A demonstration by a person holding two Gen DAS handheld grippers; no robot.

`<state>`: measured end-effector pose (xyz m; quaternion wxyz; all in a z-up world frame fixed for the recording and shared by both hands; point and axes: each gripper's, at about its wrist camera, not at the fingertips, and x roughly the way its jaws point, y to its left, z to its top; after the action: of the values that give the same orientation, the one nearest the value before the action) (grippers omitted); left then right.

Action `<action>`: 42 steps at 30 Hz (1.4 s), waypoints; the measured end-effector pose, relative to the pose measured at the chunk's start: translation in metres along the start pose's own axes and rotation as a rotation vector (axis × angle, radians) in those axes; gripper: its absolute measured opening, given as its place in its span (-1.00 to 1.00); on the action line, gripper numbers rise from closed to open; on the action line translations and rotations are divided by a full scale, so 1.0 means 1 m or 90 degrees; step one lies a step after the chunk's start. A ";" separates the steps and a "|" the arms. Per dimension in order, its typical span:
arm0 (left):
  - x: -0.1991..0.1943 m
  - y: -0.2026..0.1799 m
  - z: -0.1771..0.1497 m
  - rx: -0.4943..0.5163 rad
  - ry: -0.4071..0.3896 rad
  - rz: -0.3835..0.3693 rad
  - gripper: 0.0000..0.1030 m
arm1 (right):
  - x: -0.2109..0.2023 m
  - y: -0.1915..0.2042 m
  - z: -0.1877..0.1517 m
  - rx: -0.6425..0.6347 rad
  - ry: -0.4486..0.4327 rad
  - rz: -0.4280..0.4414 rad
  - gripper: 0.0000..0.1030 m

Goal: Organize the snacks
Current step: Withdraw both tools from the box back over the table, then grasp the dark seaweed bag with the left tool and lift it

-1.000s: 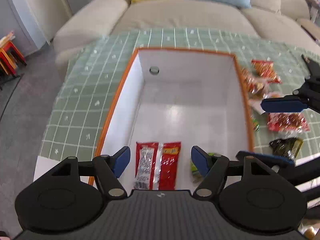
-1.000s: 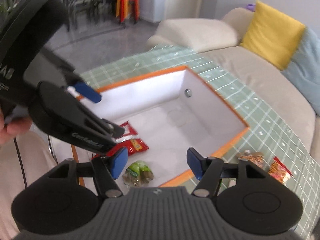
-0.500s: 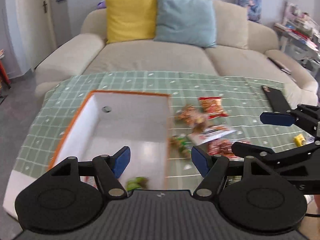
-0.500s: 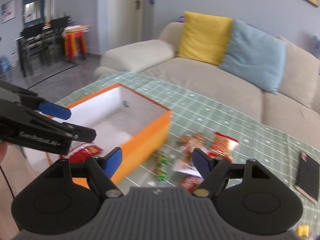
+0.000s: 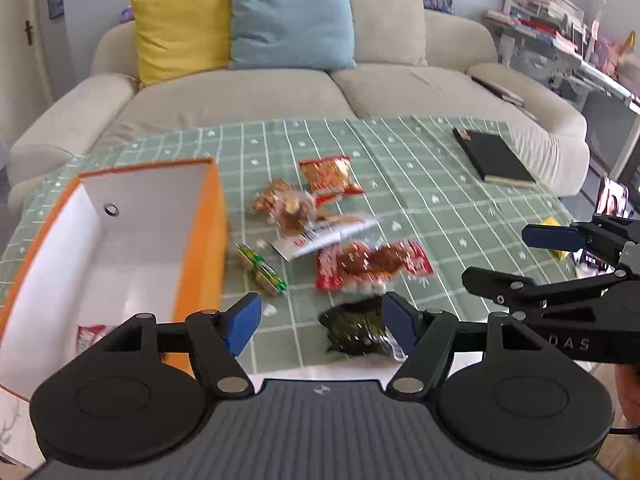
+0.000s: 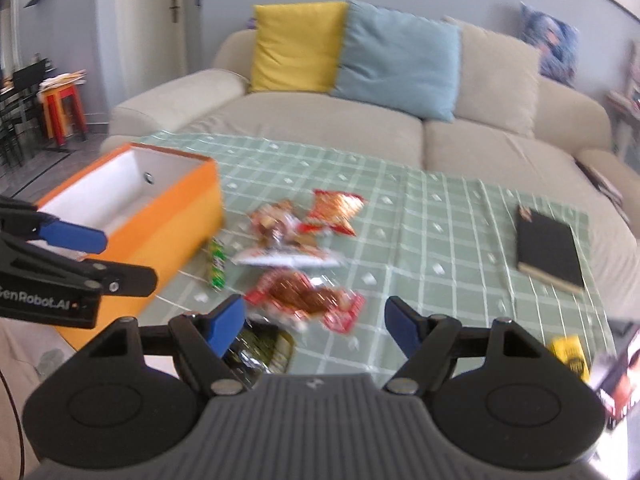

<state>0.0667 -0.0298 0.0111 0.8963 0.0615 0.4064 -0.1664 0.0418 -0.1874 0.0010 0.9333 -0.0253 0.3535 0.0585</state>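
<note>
Both tongs hang over the loose snacks beside the orange box [image 5: 200,240], which sits at the pile's left on the tabletop [image 5: 420,168] to take them; one red packet [image 5: 90,336] already lies inside. The left tongs [image 5: 322,322] are spread wide and empty above the dark green packet [image 5: 354,330]. The right tongs [image 6: 316,322], equally empty, have just been opening, probably to take the red packet of brown pieces [image 6: 308,298] nearest them.
</note>
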 end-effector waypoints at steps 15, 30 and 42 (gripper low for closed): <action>0.039 -0.024 -0.041 0.042 0.054 0.015 0.58 | 0.037 -0.011 -0.059 0.034 0.053 -0.034 0.48; 0.059 -0.019 -0.042 0.040 0.053 -0.016 0.36 | 0.070 -0.010 -0.062 0.039 0.059 0.007 0.47; 0.102 -0.012 -0.024 -0.090 0.095 -0.046 0.36 | 0.100 -0.022 -0.058 0.045 0.084 0.006 0.07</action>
<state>0.1088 -0.0606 -0.0808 0.8591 -0.0046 0.4847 -0.1641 0.0809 -0.2048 -0.1081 0.9079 0.0052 0.4162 0.0485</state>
